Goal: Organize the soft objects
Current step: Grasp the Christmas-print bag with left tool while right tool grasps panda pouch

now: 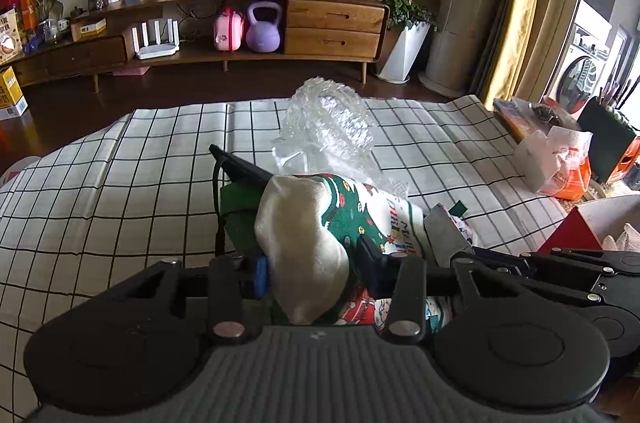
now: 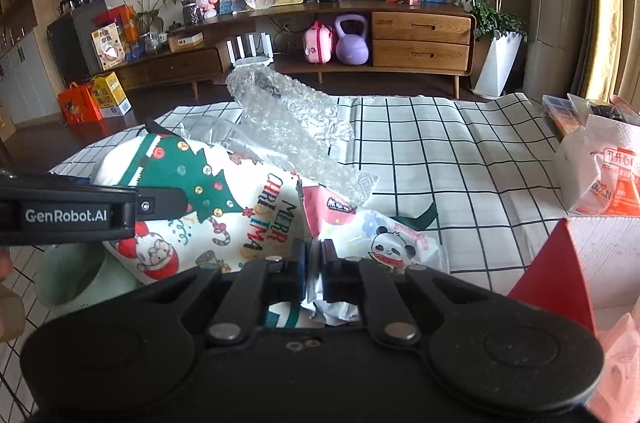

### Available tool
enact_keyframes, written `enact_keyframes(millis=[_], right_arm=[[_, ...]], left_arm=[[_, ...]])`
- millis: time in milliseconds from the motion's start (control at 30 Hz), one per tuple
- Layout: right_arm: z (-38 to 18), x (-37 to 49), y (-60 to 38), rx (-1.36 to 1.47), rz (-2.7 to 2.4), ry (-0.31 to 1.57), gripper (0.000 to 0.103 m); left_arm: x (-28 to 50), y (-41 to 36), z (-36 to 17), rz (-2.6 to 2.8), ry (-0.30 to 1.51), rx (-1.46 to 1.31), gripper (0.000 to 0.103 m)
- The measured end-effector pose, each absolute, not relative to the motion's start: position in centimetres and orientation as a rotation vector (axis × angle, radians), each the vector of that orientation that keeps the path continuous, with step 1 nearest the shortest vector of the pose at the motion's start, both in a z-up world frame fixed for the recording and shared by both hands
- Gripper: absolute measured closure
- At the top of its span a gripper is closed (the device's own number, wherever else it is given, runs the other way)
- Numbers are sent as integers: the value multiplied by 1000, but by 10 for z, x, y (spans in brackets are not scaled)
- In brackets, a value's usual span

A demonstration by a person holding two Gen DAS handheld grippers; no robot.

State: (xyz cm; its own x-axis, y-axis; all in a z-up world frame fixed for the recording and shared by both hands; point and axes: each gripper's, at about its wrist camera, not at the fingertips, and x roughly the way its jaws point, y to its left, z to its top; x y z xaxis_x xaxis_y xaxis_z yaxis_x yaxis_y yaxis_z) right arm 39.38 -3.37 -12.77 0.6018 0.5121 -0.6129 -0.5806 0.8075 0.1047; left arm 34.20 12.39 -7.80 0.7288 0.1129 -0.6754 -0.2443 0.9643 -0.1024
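A soft Christmas-print pillow (image 2: 224, 207) with a green tree and "Merry Christmas" lettering lies on the checked tablecloth (image 2: 460, 159). My left gripper (image 1: 312, 275) is shut on its cream-white corner (image 1: 304, 247). My right gripper (image 2: 314, 271) is shut on a white panda-print soft bag (image 2: 384, 239) that lies against the pillow's right side. The left gripper's arm shows at the left of the right wrist view (image 2: 72, 211). A crumpled sheet of bubble wrap (image 1: 328, 127) lies just behind the pillow; it also shows in the right wrist view (image 2: 288, 111).
A red-and-white box (image 2: 576, 255) stands at the right table edge, with an orange-printed plastic bag (image 2: 604, 175) behind it. A pale green cup (image 2: 76, 279) sits under the pillow's left end. A wooden sideboard (image 1: 280, 23) stands across the dark floor.
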Motion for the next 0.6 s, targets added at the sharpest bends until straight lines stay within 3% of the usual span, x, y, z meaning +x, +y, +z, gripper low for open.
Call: enact_keyframes(millis=[600], right_arm=[[-78, 372, -112, 57, 609, 615, 100]], left_arm=[[316, 63, -31, 112, 622, -120, 82]])
